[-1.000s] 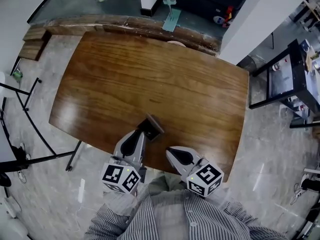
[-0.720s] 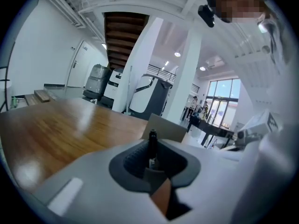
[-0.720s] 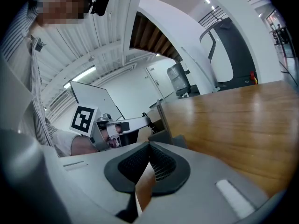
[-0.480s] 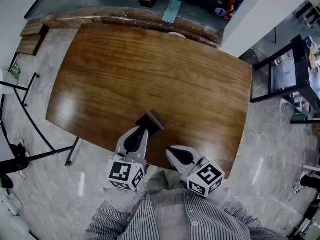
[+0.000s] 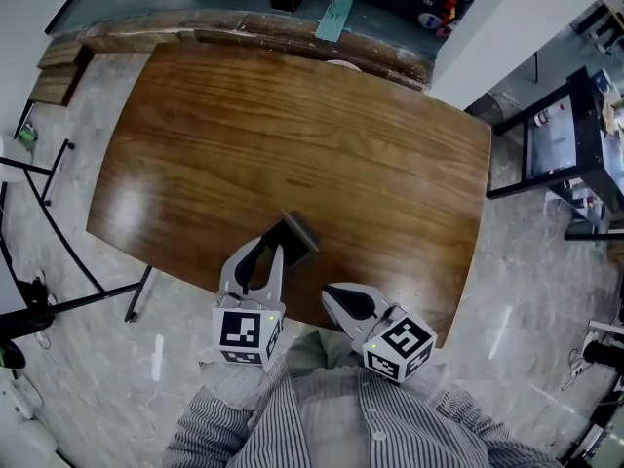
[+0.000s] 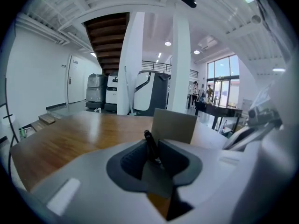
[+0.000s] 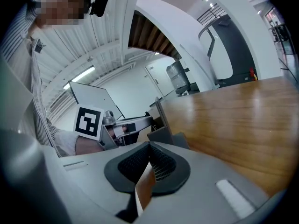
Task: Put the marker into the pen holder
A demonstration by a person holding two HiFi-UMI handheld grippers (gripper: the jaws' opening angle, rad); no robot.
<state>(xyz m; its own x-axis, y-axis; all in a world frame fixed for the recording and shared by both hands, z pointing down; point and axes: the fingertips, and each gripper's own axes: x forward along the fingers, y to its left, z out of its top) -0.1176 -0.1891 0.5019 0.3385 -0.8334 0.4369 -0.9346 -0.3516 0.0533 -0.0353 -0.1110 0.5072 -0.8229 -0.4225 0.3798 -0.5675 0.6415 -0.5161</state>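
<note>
Left gripper [image 5: 265,252] jaws freshly wider apart, marker [image 6: 150,146] between, lower end hidden.

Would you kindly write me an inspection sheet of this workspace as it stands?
Surface: wooden table, glossy.
Job's things: pen holder stands near the front edge; marker tilted between the left jaws, short of the holder.
Clutter: nothing seen.
Grippers: left gripper open, jaws have just been opening around the marker; right gripper shut, empty.
Cables: nothing seen.
Surroundings: black stand on the floor at left; black cart at right.
</note>
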